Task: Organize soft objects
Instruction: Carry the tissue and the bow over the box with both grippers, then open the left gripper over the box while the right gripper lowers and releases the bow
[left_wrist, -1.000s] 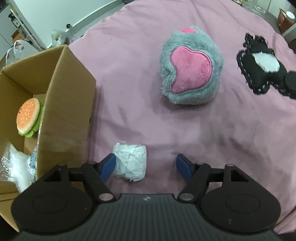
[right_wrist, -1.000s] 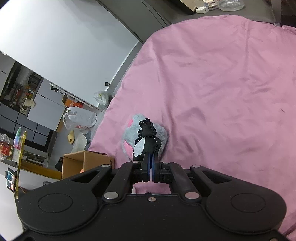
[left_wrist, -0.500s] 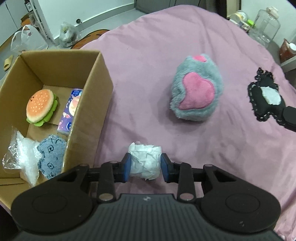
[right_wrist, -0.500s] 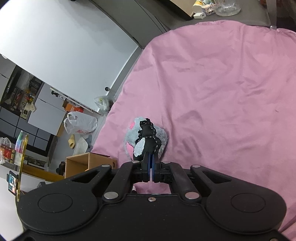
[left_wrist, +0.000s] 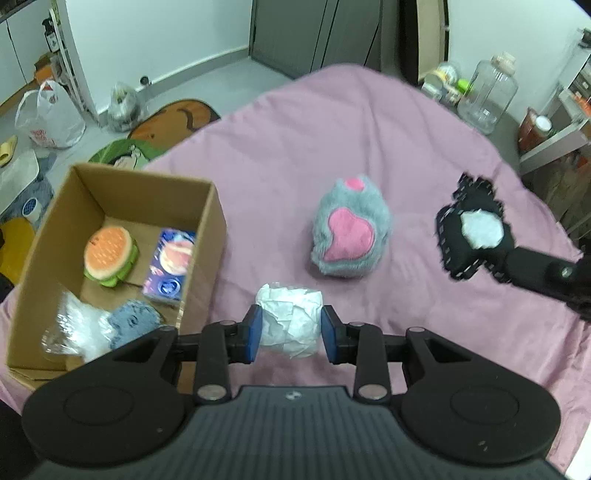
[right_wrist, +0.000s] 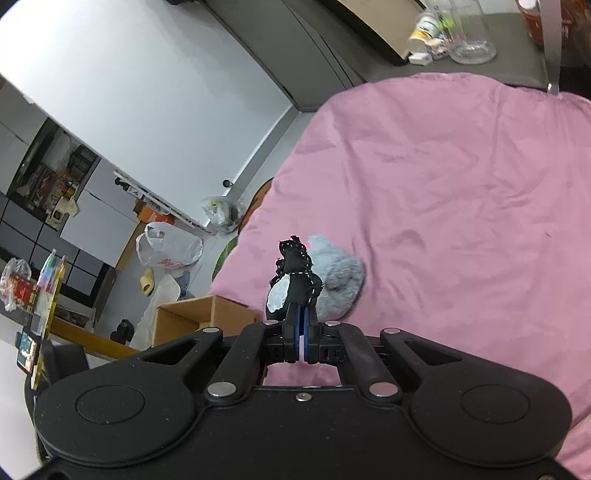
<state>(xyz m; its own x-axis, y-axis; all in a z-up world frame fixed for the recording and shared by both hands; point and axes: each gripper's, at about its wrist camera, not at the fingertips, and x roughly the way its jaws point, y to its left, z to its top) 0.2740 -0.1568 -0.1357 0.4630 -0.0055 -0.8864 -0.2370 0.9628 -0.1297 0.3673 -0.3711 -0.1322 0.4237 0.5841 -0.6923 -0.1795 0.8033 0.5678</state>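
My left gripper (left_wrist: 291, 330) is shut on a crumpled white paper roll (left_wrist: 289, 318), lifted above the pink cloth (left_wrist: 332, 147). Left of it stands an open cardboard box (left_wrist: 207, 236) holding a burger plush (left_wrist: 109, 254), a small blue packet (left_wrist: 170, 267), a grey-blue plush (left_wrist: 131, 321) and a clear plastic bag (left_wrist: 74, 330). A grey furry plush with a pink heart (left_wrist: 349, 230) lies on the cloth ahead. My right gripper (right_wrist: 301, 334) is shut on a black plush with a white patch (right_wrist: 293, 284), also seen in the left wrist view as the black plush (left_wrist: 474, 232) in the air at right.
Beyond the cloth's far edge are a plastic jar (left_wrist: 485, 98), bottles and a shelf at the right. On the floor to the left lie a white shopping bag (left_wrist: 48, 118), mats and a slipper. The box (right_wrist: 199, 317) sits at the cloth's left edge.
My left gripper closed on the white roll and lifted it off the cloth. The right gripper rose with the black plush held. Both views now show more of the room.
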